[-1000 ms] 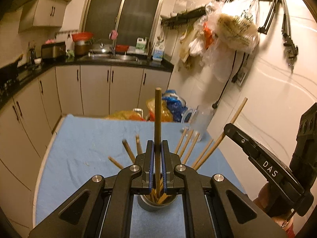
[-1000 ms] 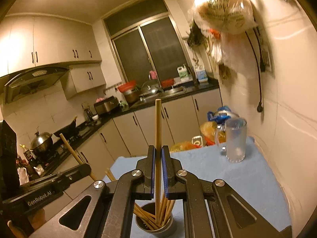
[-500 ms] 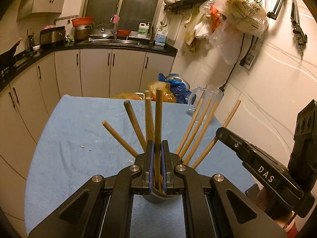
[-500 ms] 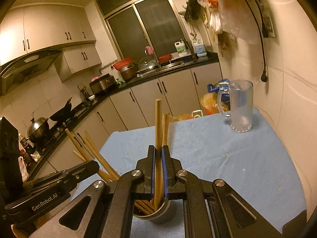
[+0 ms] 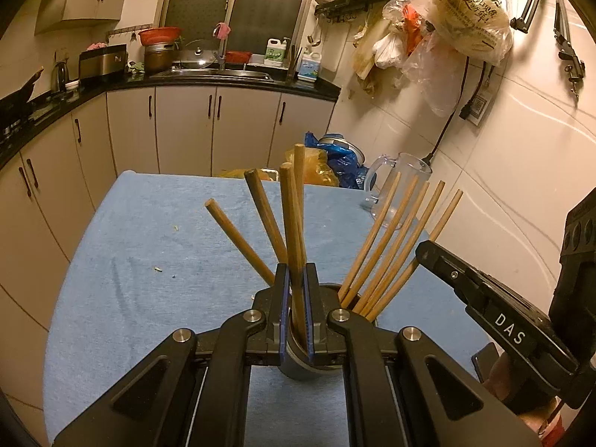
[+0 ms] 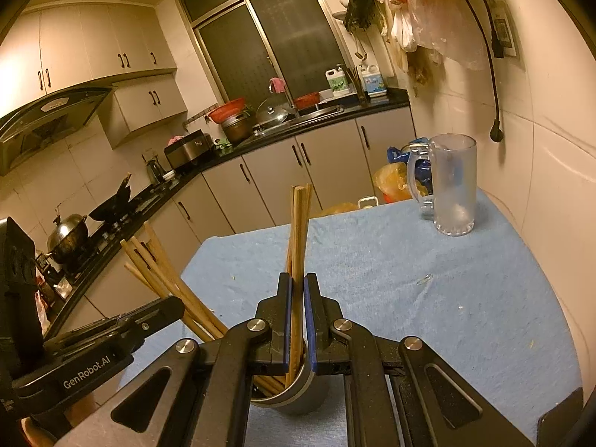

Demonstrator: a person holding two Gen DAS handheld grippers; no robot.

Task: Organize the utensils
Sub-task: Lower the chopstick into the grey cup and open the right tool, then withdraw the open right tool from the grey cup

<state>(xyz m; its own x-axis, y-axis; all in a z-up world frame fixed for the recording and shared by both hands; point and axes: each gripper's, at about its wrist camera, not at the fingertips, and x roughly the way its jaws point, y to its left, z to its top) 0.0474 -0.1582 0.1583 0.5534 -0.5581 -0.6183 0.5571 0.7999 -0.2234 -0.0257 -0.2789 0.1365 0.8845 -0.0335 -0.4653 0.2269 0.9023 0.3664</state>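
Note:
A metal cup point(image 5: 298, 363) stands on the blue cloth, with several wooden chopsticks point(image 5: 387, 242) fanned out of it. My left gripper point(image 5: 296, 272) is shut on one upright chopstick point(image 5: 294, 223) whose lower end is inside the cup. My right gripper point(image 6: 297, 279) is shut on another chopstick point(image 6: 298, 231), its lower end also down in the cup point(image 6: 298, 391). Both grippers sit right over the cup's rim. The right gripper's body shows at the right of the left wrist view, the left gripper's at the left of the right wrist view.
A frosted glass mug point(image 6: 450, 186) stands at the far right of the blue cloth point(image 6: 447, 290) near the tiled wall; it also shows in the left wrist view point(image 5: 398, 182). Kitchen cabinets and counter lie beyond the table. Plastic bags hang on the wall.
Both grippers have come down with their chopsticks, whose lower ends have gone deeper into the cup. The cameras now tilt lower, showing more of the table.

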